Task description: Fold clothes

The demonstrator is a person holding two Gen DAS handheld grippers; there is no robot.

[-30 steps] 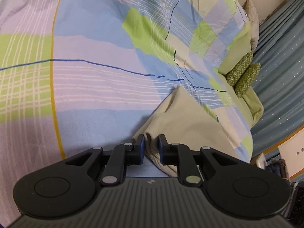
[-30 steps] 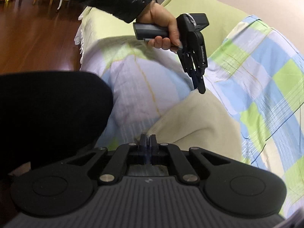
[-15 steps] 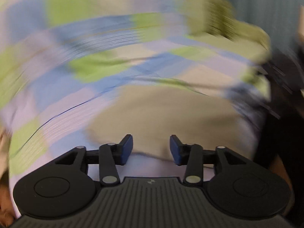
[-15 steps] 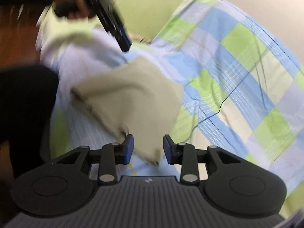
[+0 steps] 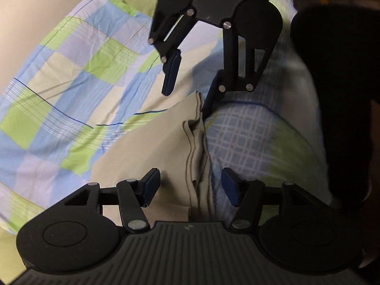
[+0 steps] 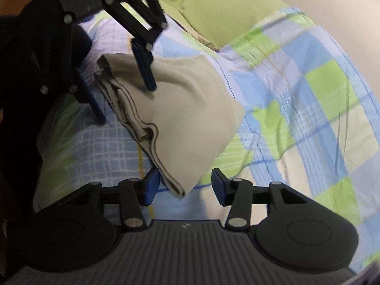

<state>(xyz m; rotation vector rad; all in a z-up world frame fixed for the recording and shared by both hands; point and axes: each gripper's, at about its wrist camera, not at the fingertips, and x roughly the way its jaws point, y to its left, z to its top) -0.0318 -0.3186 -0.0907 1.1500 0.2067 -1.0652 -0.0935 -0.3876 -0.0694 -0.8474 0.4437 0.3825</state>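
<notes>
A folded beige cloth (image 5: 147, 149) lies on the checked bedspread (image 5: 71, 76), its layered hem edge running toward me. It also shows in the right wrist view (image 6: 185, 109). My left gripper (image 5: 190, 187) is open, its jaws either side of the near end of the hem. My right gripper (image 6: 182, 187) is open, its jaws straddling the cloth's near corner. In the left wrist view the right gripper (image 5: 187, 92) hangs open over the cloth's far end. In the right wrist view the left gripper (image 6: 125, 104) stands open over the far hem.
A checked blue, green and lilac bedspread (image 6: 296, 99) covers the bed. A green pillow (image 6: 225, 11) lies at its far end against a pale wall. A dark shape (image 5: 344, 95) fills the right side of the left wrist view.
Both grippers have let go of the cloth and opened. They have swung round over the folded cloth and now face each other across it.
</notes>
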